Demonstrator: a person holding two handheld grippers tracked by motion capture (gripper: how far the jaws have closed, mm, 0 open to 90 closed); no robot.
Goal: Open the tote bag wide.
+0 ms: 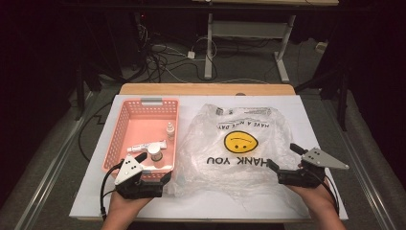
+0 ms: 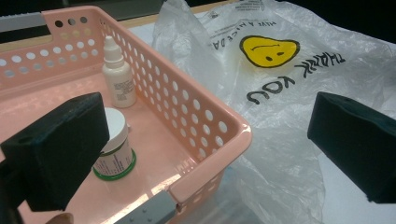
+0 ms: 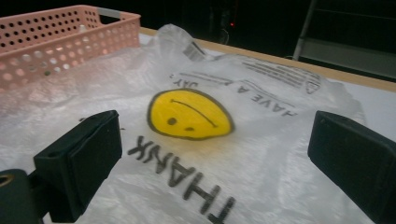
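A pink perforated basket [image 1: 116, 139] stands on the left of the white table top. Inside it are a small white dropper bottle [image 1: 170, 129], a white tube [image 1: 146, 146] and a white jar [image 1: 154, 152] with a green base. To its right lies a crumpled clear plastic bag [image 1: 268, 143] printed with a yellow smiley and "THANK YOU". My left gripper [image 1: 153, 167] is open at the basket's near right corner [image 2: 219, 121], with the jar [image 2: 116, 149] and dropper bottle [image 2: 117, 77] ahead. My right gripper [image 1: 285, 157] is open at the bag's near right edge, its jaws either side of the smiley print [image 3: 189, 114].
The white board [image 1: 316, 120] covers a wooden table whose far edge [image 1: 206, 89] shows. Behind it are desk legs [image 1: 208, 48] and cables on the floor. In the right gripper view the basket [image 3: 56, 32] stands at the far left.
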